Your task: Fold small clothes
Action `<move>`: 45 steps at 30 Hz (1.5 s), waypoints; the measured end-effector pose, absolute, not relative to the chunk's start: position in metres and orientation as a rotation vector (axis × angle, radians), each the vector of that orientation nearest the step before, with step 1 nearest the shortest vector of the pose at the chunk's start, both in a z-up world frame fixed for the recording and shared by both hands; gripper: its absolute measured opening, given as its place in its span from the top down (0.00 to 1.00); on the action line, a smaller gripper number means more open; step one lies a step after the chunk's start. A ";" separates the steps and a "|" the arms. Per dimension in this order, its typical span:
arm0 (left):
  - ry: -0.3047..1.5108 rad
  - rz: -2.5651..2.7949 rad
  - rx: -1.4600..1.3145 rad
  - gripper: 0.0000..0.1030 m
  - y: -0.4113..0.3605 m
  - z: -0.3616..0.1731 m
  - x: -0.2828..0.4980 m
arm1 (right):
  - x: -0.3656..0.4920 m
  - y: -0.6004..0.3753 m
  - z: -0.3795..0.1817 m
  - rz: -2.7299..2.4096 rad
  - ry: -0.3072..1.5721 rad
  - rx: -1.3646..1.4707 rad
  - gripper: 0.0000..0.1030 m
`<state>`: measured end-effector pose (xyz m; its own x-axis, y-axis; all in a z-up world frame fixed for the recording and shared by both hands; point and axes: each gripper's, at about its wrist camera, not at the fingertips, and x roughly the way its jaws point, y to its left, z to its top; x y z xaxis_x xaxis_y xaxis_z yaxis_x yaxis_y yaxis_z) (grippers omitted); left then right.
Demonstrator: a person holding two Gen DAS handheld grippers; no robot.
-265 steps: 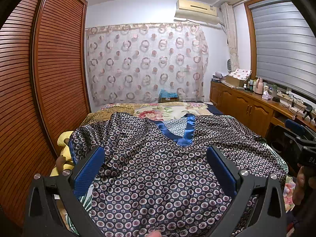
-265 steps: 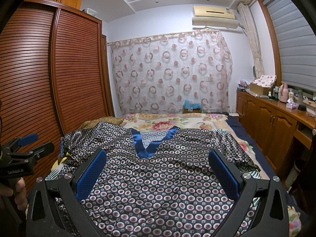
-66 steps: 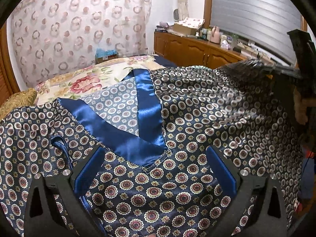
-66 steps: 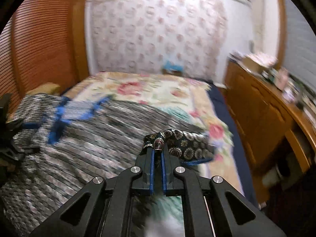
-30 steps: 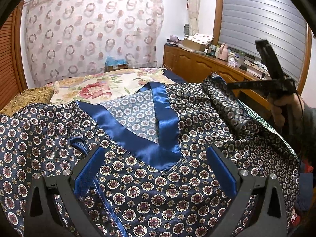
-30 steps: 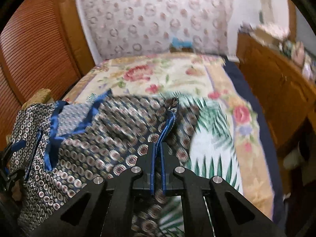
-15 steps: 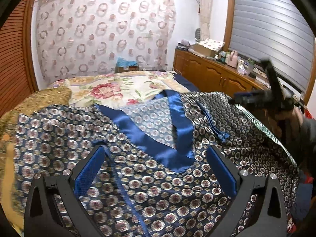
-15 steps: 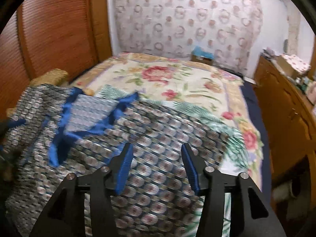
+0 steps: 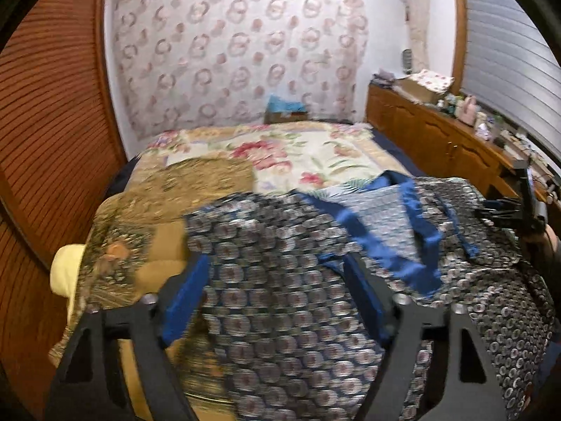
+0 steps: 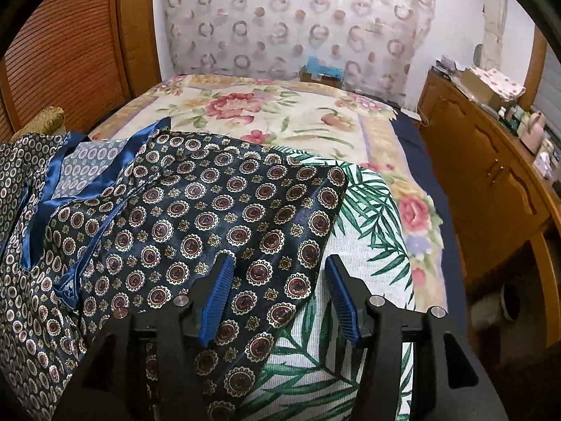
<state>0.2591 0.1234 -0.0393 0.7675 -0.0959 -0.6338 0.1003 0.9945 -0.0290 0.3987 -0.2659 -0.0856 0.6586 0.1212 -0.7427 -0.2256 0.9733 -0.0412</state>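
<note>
The patterned top (image 10: 196,217) is lying spread across the near end of the bed (image 10: 280,115), one side folded inward. The right hand-held gripper (image 10: 278,301) is hovering spread over its folded edge, pinching nothing. The left hand-held gripper (image 9: 277,301) is closing above the blurred cloth, seemingly not touching it.

Setting: home bedroom. Bed (image 10: 308,119) with floral cover, louvred wooden wardrobe (image 9: 52,105), patterned curtain (image 9: 238,49) on far wall. Wooden counter (image 10: 491,161) along side carries household clutter.
</note>
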 end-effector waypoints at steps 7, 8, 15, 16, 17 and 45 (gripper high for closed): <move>0.768 -0.012 0.012 0.38 0.150 -0.059 0.283 | 0.399 -0.284 -0.079 0.200 0.846 -0.076 0.38; 0.778 -0.012 0.009 0.38 0.151 -0.061 0.286 | 0.399 -0.283 -0.079 0.198 0.846 -0.080 0.38; 0.799 -0.037 -0.031 0.66 0.156 -0.070 0.296 | 0.400 -0.281 -0.079 0.192 0.847 -0.084 0.36; 0.801 -0.036 -0.027 0.66 0.156 -0.070 0.298 | 0.400 -0.281 -0.080 0.191 0.847 -0.086 0.35; 0.806 -0.037 -0.025 0.66 0.157 -0.070 0.299 | 0.399 -0.281 -0.080 0.191 0.846 -0.088 0.35; 0.730 -0.123 -0.030 0.96 0.135 -0.050 0.290 | 0.419 -0.287 -0.078 0.204 0.873 -0.074 0.30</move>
<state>0.2895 0.1345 -0.0496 0.7381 -0.1222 -0.6635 0.1014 0.9924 -0.0700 0.4191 -0.2870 -0.0778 0.6244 0.1469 -0.7672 -0.2074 0.9781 0.0185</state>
